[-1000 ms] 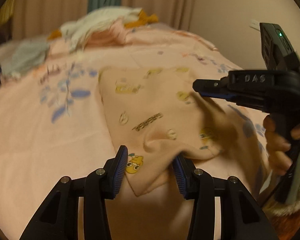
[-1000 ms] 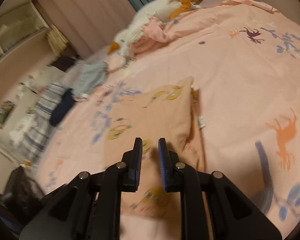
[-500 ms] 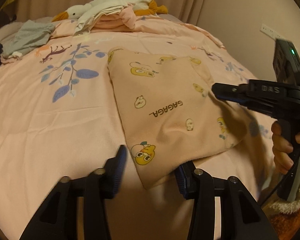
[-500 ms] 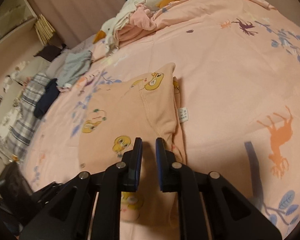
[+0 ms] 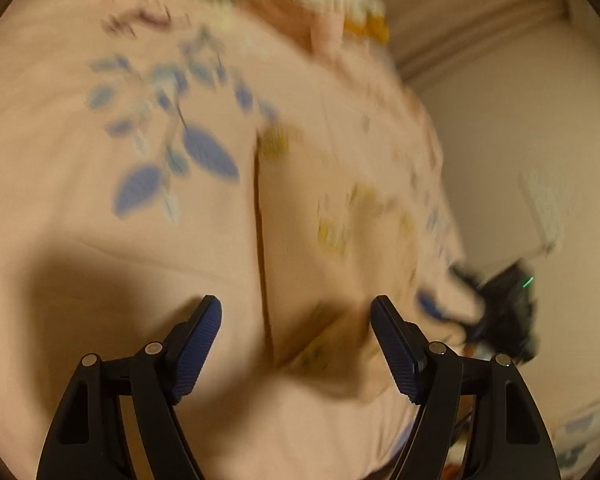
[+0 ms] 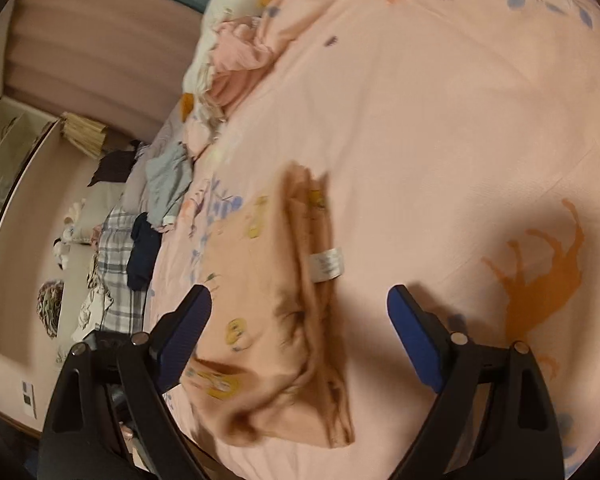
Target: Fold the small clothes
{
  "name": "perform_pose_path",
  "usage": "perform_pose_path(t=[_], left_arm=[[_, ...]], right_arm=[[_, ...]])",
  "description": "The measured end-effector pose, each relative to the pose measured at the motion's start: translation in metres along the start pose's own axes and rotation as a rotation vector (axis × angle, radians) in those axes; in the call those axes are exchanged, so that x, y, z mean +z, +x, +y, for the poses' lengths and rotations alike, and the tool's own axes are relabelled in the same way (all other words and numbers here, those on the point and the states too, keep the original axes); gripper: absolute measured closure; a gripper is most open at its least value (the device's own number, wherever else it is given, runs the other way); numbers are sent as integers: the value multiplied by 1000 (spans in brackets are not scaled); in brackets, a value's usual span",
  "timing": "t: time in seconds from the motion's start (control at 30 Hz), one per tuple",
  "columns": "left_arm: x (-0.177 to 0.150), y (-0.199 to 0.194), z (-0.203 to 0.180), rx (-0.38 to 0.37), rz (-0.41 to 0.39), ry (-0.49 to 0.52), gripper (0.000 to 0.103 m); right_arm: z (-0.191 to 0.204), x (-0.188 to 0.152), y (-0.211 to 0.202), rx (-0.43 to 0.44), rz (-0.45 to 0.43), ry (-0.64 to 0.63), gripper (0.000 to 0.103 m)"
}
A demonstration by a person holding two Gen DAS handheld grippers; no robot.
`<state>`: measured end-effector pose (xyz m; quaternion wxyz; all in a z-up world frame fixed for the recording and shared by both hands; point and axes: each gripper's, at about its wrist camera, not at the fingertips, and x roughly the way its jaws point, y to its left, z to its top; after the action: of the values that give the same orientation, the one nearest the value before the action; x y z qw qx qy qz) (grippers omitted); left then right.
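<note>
Now two hand-held tools hover over a bed (image 6: pixel 440 128) covered in a pink sheet printed with blue leaves and orange animals. A small peach garment with yellow cartoon prints (image 6: pixel 268 312) lies folded on the sheet, just ahead of both tools. A white care label (image 6: pixel 327 265) shows along its layered edge.

In the right wrist view, the right tool (image 6: pixel 300 328) has its blue-padded jaws opening wide; the garment's thick edge lies below and between them, but the pads do not press on it. In the left wrist view, heavily blurred, the left tool (image 5: pixel 296 344) is also opening, with the garment's (image 5: pixel 340 240) near corner lying loose between its jaws. Neither tool holds anything.

A heap of other clothes (image 6: pixel 228 64) sits at the far end of the bed, well apart.

The step in hand appears to be letting go after a fold. Next, the garment likely needs another fold or setting aside, which calls for a fresh pinch on one edge.
</note>
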<state>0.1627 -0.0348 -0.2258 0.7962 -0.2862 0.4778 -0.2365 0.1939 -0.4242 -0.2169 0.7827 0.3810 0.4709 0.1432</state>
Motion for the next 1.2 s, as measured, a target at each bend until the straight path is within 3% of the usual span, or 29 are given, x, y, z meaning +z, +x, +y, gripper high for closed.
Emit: perform_pose_path(t=[0.07, 0.17, 0.27, 0.33, 0.43, 0.5, 0.6, 0.7, 0.77, 0.83, 0.9, 1.0, 1.13, 1.2], left_arm=[[-10, -13, 0, -45, -12, 1, 19], [-24, -14, -1, -91, 46, 42, 19], [-32, -9, -2, -81, -9, 23, 19], [-28, 7, -10, -92, 26, 73, 19], [-20, 34, -19, 51, 21, 129, 19], [-19, 47, -13, 79, 48, 103, 19], [-14, 44, -3, 16, 38, 42, 19], [3, 49, 16, -120, 80, -82, 19], [12, 54, 22, -194, 120, -145, 19], [21, 66, 20, -252, 202, -140, 19], [23, 77, 11, -244, 257, -86, 19], [18, 79, 3, -290, 254, -18, 19], [20, 77, 9, -350, 259, -89, 21], [18, 79, 8, -284, 247, -73, 43]], right_arm=[[-3, -1, 5, -8, 31, 3, 13], [2, -9, 0, -29, 11, -27, 13], [19, -19, -15, 80, -19, -109, 15], [42, -32, -16, 170, -19, -196, 17], [61, -40, -11, 67, -80, -271, 17], [56, -34, 1, 12, -70, -240, 17], [33, -16, 19, -48, 20, -142, 16], [6, -2, 36, -41, 94, -32, 16], [2, 3, 39, 8, 112, -27, 16], [1, 6, 44, 45, 141, -44, 16], [1, 7, 48, 91, 167, -60, 16], [0, 9, 55, 156, 175, -20, 16], [11, 7, 64, 183, 186, -2, 21], [21, 5, 69, 111, 191, -43, 35]])
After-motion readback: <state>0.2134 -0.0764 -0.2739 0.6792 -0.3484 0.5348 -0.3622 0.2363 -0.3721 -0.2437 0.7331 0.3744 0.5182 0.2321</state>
